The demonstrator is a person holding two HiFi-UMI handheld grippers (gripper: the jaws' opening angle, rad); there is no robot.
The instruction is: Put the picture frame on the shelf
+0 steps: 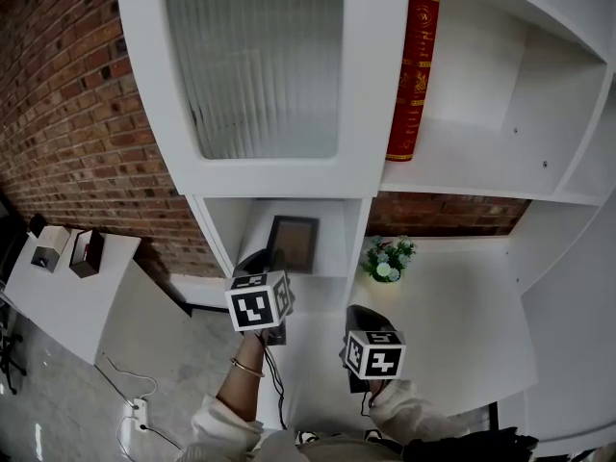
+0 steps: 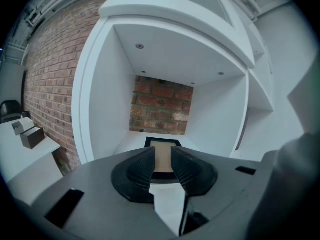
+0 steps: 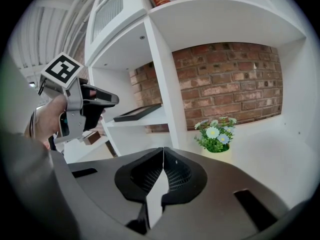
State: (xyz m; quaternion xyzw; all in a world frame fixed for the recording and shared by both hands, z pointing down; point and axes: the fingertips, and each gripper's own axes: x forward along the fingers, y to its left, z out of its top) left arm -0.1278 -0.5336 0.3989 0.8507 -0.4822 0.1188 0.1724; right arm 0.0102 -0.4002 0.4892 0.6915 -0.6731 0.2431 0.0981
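Observation:
The dark picture frame (image 1: 293,243) lies flat on the white shelf (image 1: 332,258) in the lower left compartment, its tan face up. In the left gripper view the picture frame (image 2: 163,142) shows through the gap between the jaws, farther in. My left gripper (image 1: 269,260) hovers at the compartment's mouth, open, with nothing pressed between its pads. From the right gripper view the left gripper (image 3: 114,100) sits just before and above the near end of the picture frame (image 3: 137,112). My right gripper (image 3: 163,150) is shut and empty, low before the right compartment.
A small pot of flowers (image 1: 388,258) stands in the right compartment against the brick back. Above are a ribbed glass door (image 1: 255,65) and a red book (image 1: 414,70). A white side table (image 1: 58,287) with boxes is at the left, and a power strip (image 1: 140,414) on the floor.

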